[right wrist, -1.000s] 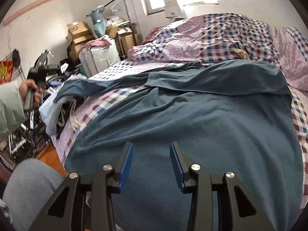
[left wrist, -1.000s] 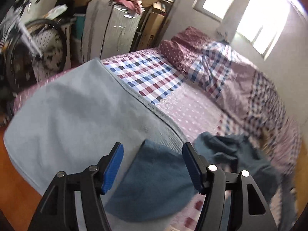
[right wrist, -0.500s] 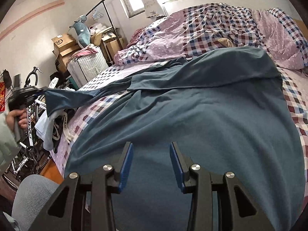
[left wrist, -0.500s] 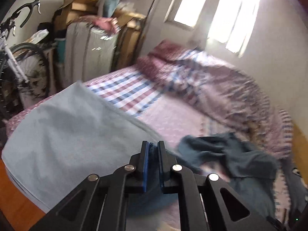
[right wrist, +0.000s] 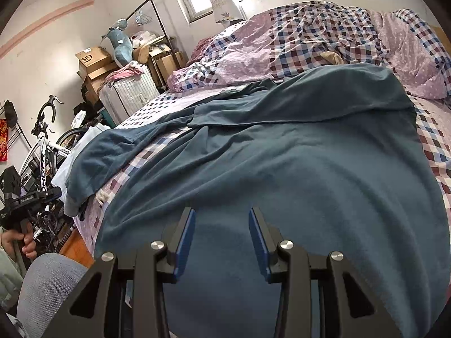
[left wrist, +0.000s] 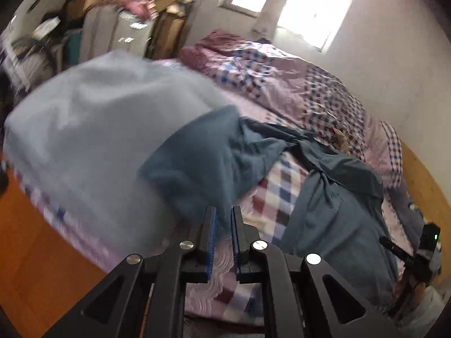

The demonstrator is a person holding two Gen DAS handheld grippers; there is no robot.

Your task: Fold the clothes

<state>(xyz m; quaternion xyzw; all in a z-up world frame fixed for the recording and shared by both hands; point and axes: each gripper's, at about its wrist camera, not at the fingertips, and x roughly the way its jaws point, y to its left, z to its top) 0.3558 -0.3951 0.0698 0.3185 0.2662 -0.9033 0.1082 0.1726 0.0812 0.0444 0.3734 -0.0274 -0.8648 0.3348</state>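
We see a dark teal garment [right wrist: 282, 163] spread across the checked sheet of the bed [right wrist: 434, 146], its body lying flat toward the near edge and one sleeve [right wrist: 112, 152] stretched out toward the bed's side, where it rests over a pale blue cloth [left wrist: 93, 129]. The left gripper [left wrist: 224, 225] has its fingers nearly together and just starting to part; the blurred edge of the sleeve runs down to their tips, and we cannot tell whether the pads press on it. The right gripper [right wrist: 221, 228] hangs just over the garment's near hem with its fingers [right wrist: 186, 233] spread partway and nothing between them. A rumpled checked quilt [right wrist: 324, 42] is bunched at the far side. A bicycle [right wrist: 42, 152] and cardboard boxes [right wrist: 95, 64] stand beside the bed.
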